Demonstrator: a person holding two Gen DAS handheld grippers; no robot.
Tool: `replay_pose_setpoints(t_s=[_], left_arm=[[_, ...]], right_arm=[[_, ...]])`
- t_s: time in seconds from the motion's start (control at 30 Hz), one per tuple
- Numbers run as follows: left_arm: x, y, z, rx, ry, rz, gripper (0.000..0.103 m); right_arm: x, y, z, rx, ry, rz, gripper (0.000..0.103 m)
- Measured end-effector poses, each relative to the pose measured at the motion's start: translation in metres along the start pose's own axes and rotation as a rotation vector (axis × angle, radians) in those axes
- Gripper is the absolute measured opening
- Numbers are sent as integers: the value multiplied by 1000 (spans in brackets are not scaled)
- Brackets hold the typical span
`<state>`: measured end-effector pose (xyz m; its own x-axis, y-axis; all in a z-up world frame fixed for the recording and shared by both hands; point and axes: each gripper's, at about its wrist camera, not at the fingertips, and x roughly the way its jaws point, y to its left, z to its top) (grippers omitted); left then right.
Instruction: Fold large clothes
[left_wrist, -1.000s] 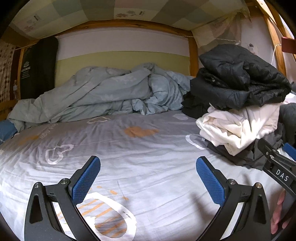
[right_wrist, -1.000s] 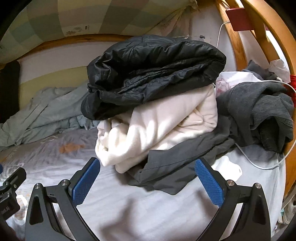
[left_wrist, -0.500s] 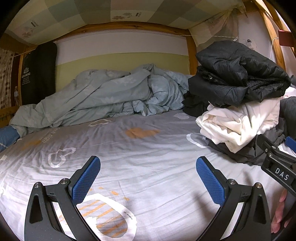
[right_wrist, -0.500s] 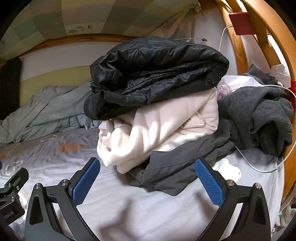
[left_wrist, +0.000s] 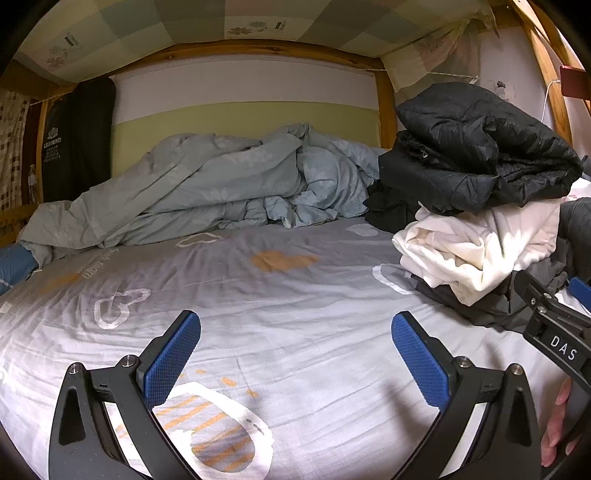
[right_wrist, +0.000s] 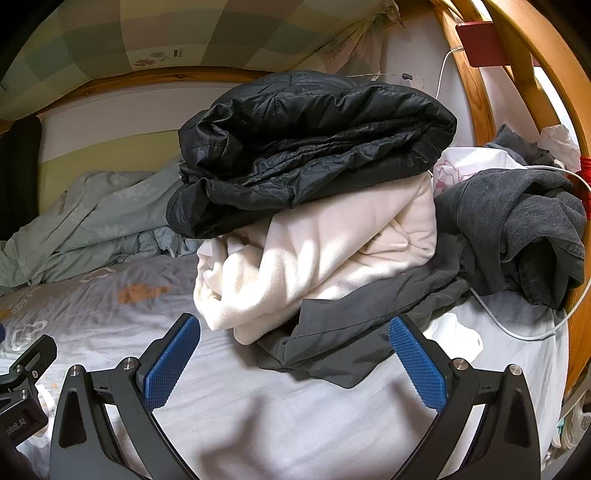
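A stack of clothes sits on the right side of the bed: a black puffer jacket (right_wrist: 306, 147) on top, a cream fleece garment (right_wrist: 314, 262) under it, a dark grey garment (right_wrist: 351, 325) at the bottom. The stack also shows in the left wrist view, with the black jacket (left_wrist: 476, 147) above the cream garment (left_wrist: 476, 243). My right gripper (right_wrist: 293, 362) is open and empty, just short of the dark grey garment. My left gripper (left_wrist: 295, 362) is open and empty over the bare sheet (left_wrist: 258, 306).
A rumpled pale blue duvet (left_wrist: 207, 195) lies along the headboard. A loose dark grey sweater (right_wrist: 524, 229) is heaped against the wooden bed rail (right_wrist: 517, 74) on the right, with a white cable (right_wrist: 517, 332) trailing beside it. The right gripper's body (left_wrist: 554, 332) shows at the left view's right edge.
Both grippers have drifted slightly; the clothes stack sits a little lower and nearer in the right wrist view. Both stay open and nothing was grasped.
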<state>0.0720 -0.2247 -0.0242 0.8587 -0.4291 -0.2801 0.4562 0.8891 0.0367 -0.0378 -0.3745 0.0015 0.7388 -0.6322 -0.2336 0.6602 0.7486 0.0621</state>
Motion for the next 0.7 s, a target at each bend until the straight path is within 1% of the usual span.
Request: replay_pose_setpoints(t_s=[0.3, 0.5, 0.7], left_arm=[[2, -3, 2, -11, -5, 10, 103], [-2, -5, 1, -2, -25, 22, 103], [-3, -4, 0, 2, -23, 24, 103]], right_arm=[[0, 2, 0, -9, 2, -2, 103], [0, 5, -1, -21, 3, -3, 103], [2, 5, 0, -20, 3, -3, 103]])
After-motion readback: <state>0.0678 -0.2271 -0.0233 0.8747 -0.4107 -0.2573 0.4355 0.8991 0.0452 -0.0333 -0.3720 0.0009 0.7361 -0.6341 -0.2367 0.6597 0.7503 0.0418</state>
